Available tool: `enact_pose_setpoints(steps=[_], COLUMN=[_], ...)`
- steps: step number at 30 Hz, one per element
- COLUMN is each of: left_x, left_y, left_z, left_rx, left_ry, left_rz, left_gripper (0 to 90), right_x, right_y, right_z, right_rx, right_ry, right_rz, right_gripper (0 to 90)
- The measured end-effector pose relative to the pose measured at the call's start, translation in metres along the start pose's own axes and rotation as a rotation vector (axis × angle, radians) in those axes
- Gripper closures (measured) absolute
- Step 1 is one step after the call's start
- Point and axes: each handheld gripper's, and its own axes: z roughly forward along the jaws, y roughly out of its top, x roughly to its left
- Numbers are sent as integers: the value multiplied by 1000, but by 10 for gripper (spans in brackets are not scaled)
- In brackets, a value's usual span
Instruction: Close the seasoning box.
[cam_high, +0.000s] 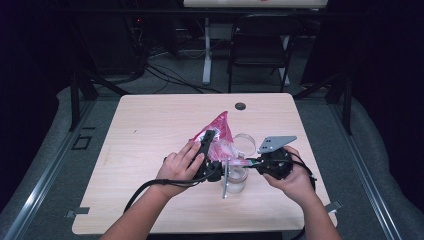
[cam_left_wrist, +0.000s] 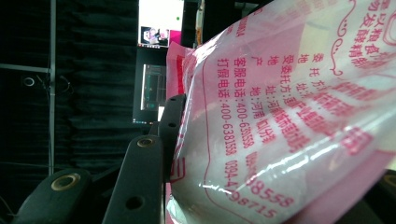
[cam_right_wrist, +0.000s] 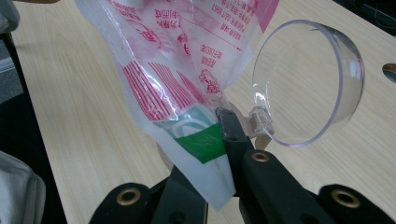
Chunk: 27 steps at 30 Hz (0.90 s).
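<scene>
Pink printed bag (cam_high: 218, 134) lifted above table (cam_high: 150, 130) centre, tilted toward clear jar (cam_high: 236, 181) with hinged lid (cam_right_wrist: 308, 84) open. Left gripper (cam_high: 206, 150) clamps bag's body between partly closed jaws; right gripper (cam_high: 250, 162) pinches bag's lower corner tight. Bag held ready, seemingly for pouring. No contents seen flowing yet; pouring itself looks left.

wooden table (cam_high: 150, 130) (clear jar (cam_high: 236, 181) on it)
</scene>
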Motion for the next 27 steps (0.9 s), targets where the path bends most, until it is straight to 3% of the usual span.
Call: enact_pose_setpoints(steps=[27], left_x=[-3], left_y=[1], left_z=[-1], left_rx=[-4], left_ry=[-9], left_rz=[2], left_gripper=[654], right_x=[0], right_y=[-1], right_z=[3], right_rx=[25], right_ry=[2], right_rz=[-5], right_gripper=[900])
